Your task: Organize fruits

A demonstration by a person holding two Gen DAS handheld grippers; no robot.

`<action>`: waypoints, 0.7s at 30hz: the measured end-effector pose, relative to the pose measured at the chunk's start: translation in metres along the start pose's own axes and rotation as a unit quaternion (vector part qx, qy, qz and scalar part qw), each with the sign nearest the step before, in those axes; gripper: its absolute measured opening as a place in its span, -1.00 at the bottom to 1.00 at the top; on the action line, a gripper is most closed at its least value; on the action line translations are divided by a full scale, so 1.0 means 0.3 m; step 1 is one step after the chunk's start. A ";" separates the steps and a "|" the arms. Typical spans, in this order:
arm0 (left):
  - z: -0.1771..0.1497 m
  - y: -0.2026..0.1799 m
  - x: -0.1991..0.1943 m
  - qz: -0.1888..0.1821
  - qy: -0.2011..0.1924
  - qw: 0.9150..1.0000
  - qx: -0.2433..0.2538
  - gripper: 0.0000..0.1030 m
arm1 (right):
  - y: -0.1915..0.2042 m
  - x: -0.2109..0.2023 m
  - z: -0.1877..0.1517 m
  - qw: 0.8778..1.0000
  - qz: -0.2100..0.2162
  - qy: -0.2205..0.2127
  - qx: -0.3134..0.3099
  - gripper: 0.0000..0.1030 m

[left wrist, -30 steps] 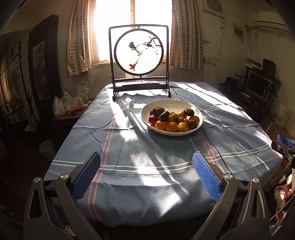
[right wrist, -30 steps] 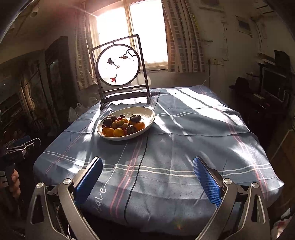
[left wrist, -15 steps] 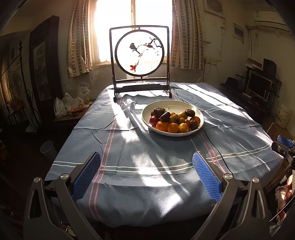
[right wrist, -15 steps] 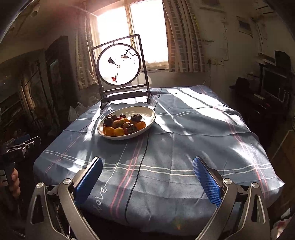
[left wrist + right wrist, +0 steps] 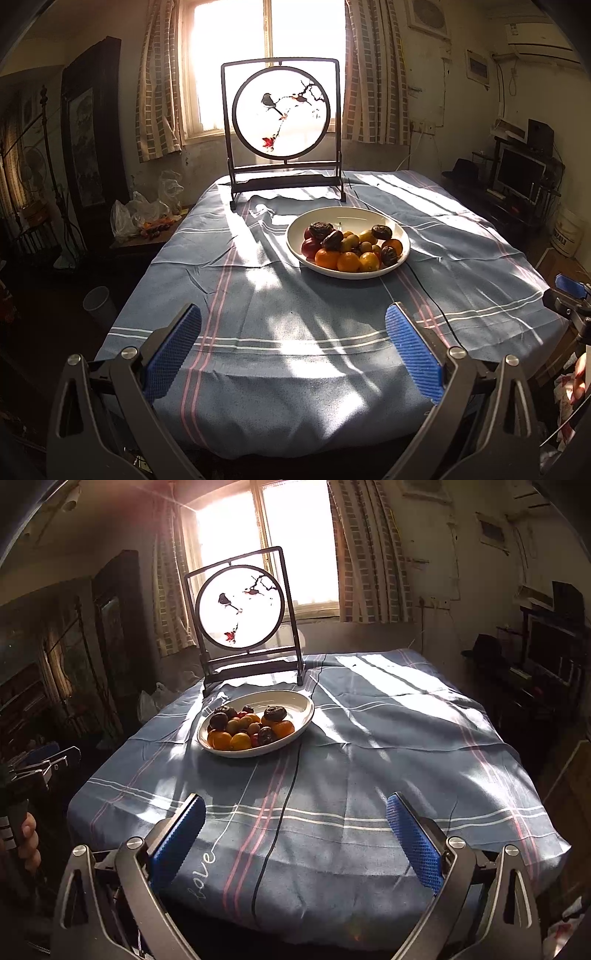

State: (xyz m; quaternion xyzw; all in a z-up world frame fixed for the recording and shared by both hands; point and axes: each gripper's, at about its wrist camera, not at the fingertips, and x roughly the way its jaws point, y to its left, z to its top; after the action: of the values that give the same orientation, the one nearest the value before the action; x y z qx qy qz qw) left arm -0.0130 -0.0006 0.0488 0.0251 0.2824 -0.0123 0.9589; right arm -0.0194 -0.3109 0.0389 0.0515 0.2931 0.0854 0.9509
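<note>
Fruits (image 5: 351, 247) overlap in the bowl (image 5: 295, 236), some hidden; both tools released.

Lived-in home: curtains (image 5: 373, 74), clothed table (image 5: 295, 332).

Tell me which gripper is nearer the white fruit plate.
Neither is clearly nearer. The left gripper hangs at the table's near edge with the white fruit plate ahead and slightly to its right. The right gripper hangs there too, plate ahead-left.

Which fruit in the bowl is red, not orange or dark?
The red apple, at the left edge of the fruit pile in the white bowl. It sits beside the oranges; the others are orange, yellow or dark brown.
</note>
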 end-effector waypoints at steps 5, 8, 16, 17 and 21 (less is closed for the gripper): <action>-0.001 0.010 0.009 -0.003 0.007 1.000 -0.008 0.90 | 0.005 0.000 0.000 1.000 0.001 0.001 0.000 0.92; -0.002 0.002 0.007 0.002 0.003 1.000 -0.002 0.90 | 0.005 0.000 -0.001 1.000 0.002 0.001 0.000 0.92; -0.002 -0.002 -0.003 0.001 -0.004 1.000 0.003 0.90 | 0.010 0.000 0.000 1.000 0.003 0.001 -0.001 0.92; -0.003 -0.004 -0.002 0.002 -0.004 1.000 0.005 0.90 | 0.010 0.000 -0.001 1.000 0.003 0.002 -0.001 0.92; -0.004 -0.001 0.001 0.000 0.000 1.000 0.003 0.90 | 0.010 0.000 0.000 1.000 0.003 0.001 -0.001 0.92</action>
State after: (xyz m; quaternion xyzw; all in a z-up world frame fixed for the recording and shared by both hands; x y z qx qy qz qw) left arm -0.0134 -0.0009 0.0475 0.0280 0.2822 -0.0134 0.9589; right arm -0.0200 -0.3080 0.0393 0.0514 0.2942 0.0884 0.9502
